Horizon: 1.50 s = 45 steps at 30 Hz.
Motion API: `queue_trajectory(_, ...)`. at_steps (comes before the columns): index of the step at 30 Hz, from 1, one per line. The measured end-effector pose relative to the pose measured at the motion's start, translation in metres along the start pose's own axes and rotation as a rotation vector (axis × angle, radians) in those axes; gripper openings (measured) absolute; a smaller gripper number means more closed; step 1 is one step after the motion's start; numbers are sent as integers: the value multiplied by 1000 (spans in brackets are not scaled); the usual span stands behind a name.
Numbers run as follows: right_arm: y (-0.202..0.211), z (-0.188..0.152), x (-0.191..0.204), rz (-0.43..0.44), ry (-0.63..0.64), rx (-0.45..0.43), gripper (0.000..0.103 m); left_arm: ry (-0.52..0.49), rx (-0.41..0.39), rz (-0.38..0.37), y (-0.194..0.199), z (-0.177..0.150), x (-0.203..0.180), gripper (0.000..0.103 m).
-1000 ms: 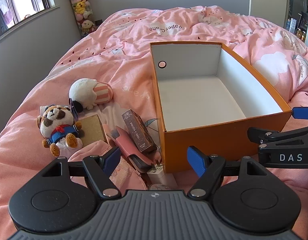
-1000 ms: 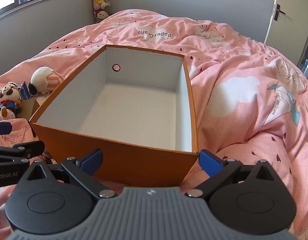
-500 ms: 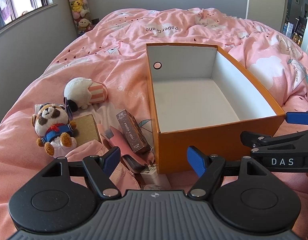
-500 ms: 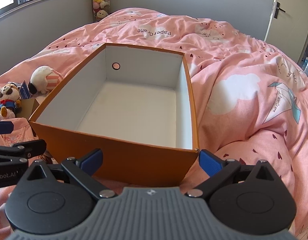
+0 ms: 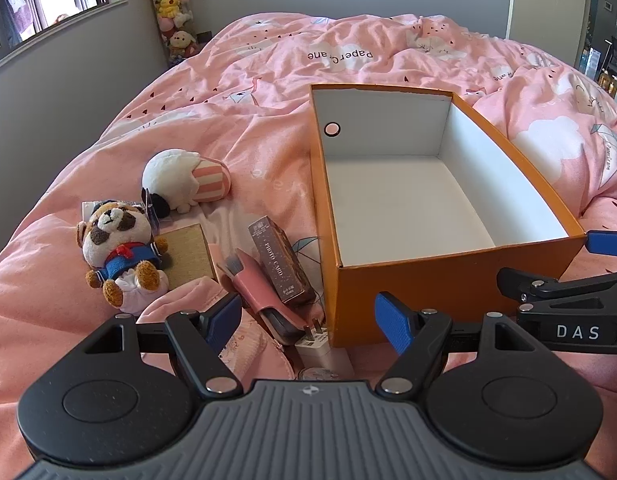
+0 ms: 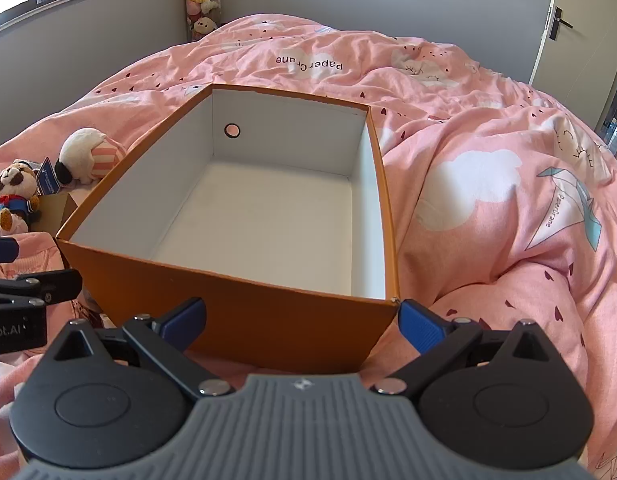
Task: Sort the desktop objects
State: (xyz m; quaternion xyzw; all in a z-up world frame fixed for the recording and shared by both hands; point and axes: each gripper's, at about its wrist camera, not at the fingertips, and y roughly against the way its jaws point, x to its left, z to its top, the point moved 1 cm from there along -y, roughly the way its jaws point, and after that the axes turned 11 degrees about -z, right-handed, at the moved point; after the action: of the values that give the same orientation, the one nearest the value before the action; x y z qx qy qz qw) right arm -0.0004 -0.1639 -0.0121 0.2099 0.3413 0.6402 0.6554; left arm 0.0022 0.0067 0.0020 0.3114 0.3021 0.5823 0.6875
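Beside the empty orange cardboard box, my left gripper and right gripper gape, holding nothing; I should descend squarely over the brown card carton.

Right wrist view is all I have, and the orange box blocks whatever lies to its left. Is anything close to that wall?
Observer: Yes, a brown carton lies close beside the left wall of the orange box.
Operator: Anything by the near corner?
Observer: A white plug sits at the box's near left corner.
Operator: Is the left hand-held gripper holding something?
Observer: No. The left hand-held gripper is open and empty, with that plug showing between its fingers.
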Motion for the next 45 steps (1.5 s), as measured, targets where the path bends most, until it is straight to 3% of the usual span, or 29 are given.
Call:
queue_trajectory(11,3,6,0,3,-8,-4,102,8,-4,4,2,2,5,87)
queue_trajectory(19,17,27,13,33,64,-88,101,39,-17,-12,8,8,18,87)
queue_trajectory(23,17,38,26,92,109,-103,100,70,-21,-15,11,12,30,86)
queue_trajectory(32,11,65,66,235,233,-128,85,140,-26,3,16,22,64,75)
queue_trajectory(40,-2,96,105,351,313,-145,83,225,-37,84,24,35,100,70)
queue_trajectory(45,-18,112,133,404,389,-145,79,298,-5,129,19,38,125,70)
